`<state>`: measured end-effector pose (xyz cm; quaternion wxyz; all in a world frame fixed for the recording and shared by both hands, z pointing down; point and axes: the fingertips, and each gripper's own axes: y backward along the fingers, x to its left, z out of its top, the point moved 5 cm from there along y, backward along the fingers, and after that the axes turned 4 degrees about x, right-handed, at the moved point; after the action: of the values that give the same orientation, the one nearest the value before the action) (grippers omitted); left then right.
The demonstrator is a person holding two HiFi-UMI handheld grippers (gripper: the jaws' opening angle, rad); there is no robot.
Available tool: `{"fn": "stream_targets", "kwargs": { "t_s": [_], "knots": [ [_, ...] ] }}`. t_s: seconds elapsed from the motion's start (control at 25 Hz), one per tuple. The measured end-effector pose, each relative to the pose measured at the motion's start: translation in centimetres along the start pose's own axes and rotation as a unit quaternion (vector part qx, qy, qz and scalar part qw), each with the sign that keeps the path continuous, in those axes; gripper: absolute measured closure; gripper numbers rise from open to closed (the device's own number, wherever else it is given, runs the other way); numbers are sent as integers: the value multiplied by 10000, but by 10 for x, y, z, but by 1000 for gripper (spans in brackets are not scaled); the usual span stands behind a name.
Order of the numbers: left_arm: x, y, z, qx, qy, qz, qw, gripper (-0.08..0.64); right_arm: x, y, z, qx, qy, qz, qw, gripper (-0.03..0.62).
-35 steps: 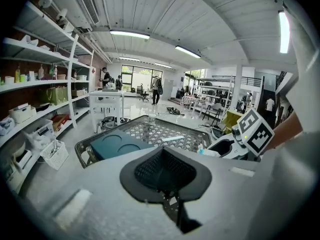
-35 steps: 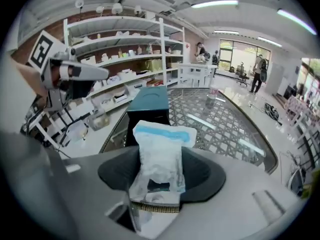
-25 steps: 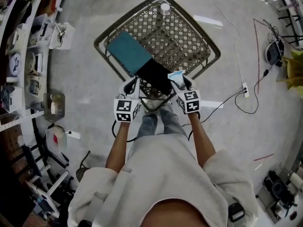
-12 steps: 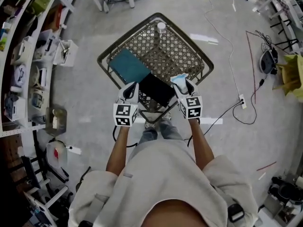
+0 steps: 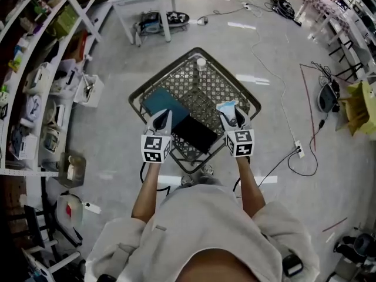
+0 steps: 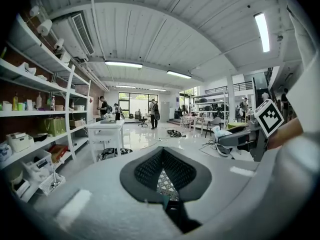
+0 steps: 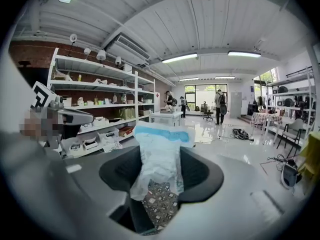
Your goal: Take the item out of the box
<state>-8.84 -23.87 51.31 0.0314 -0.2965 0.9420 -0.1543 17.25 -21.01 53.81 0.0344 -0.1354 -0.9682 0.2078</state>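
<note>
The right hand-held gripper (image 5: 229,111) is closed on a white and blue plastic packet (image 7: 159,156), which stands up between its jaws, above the metal lattice tabletop (image 5: 207,82) and clear of the black open cardboard box (image 5: 195,133). The left hand-held gripper (image 5: 160,121) is closed with nothing in it, beside the teal flat lid (image 5: 162,102). The risk I see is slipping: the film looks thin and smooth and only its lower part is pinched, so a quick swing could pull it free and drop it, maybe to the floor.
</note>
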Motion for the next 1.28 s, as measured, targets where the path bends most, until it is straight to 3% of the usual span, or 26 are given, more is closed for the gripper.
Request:
{"fn": "stream_targets", "kwargs": {
  "t_s": [0.52, 1.28],
  "knots": [
    [3, 6, 60, -595, -229, 75, 9979, 554, -11, 21, 62, -672, 282, -271, 9970, 370],
    [0, 7, 64, -631, -209, 179, 9976, 554, -14, 24, 66, -747, 285, -278, 9964, 370]
  ]
}}
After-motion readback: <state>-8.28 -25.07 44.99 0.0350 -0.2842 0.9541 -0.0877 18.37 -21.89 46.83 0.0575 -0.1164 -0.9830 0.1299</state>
